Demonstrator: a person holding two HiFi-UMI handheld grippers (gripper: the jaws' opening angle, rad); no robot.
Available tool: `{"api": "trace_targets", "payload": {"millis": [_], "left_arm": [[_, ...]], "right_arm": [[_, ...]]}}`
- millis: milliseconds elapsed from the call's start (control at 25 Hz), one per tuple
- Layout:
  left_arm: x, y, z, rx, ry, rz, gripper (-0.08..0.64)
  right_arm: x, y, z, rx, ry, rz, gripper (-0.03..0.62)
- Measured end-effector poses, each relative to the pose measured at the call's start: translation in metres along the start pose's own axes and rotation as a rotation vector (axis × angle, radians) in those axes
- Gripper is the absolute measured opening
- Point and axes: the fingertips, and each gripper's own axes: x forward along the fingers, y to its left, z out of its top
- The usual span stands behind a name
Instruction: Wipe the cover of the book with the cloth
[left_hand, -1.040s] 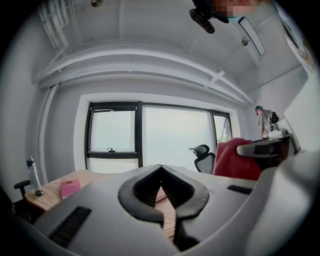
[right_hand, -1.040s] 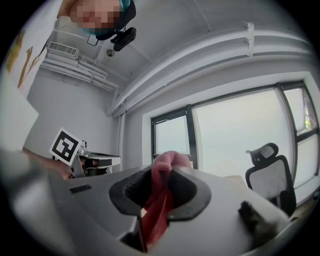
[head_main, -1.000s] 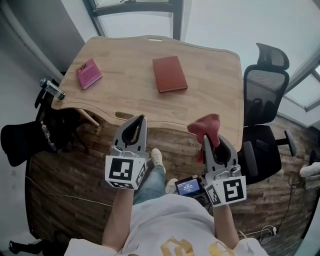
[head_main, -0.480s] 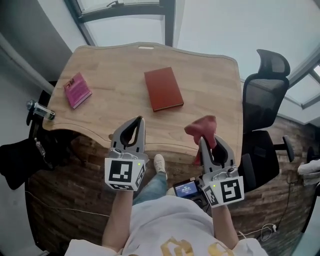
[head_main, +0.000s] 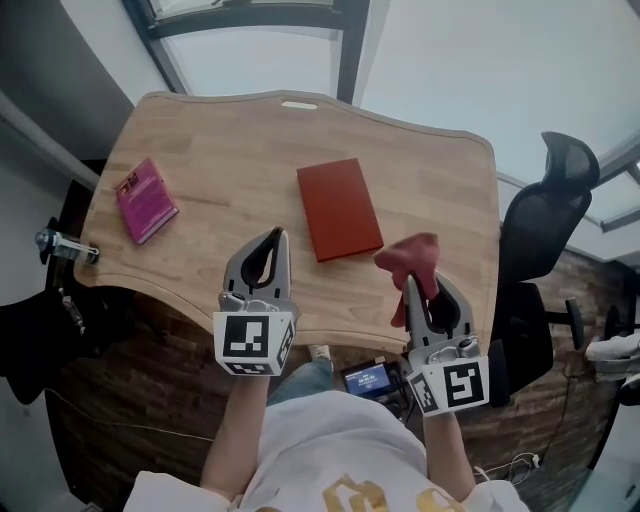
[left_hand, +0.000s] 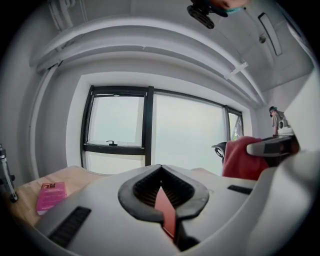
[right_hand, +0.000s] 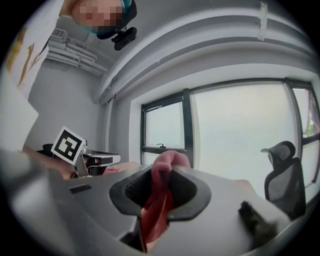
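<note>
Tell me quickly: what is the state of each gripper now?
Left gripper: closed, holding nothing.
Right gripper: closed on the red cloth.

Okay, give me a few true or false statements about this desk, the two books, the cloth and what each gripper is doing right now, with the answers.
1. The right gripper is shut on the red cloth. True.
2. The left gripper holds the pink book. False: its jaws are shut on nothing, and the pink book lies on the left part of the desk.
3. The red book lies closed near the middle of the desk. True.
4. The cloth is lying on the red book. False: it hangs in the right gripper, to the right of the book.
5. The office chair stands at the desk's left side. False: it stands at the right.
</note>
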Motion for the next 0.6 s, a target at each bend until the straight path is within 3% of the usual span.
{"api": "trace_targets", "payload": {"millis": [600], "left_arm": [[0.048, 0.009, -0.022, -0.02, 0.055, -0.047, 0.009]], "right_arm": [[0.027, -0.015, -0.019, 0.025, 0.058, -0.064, 0.084]]}}
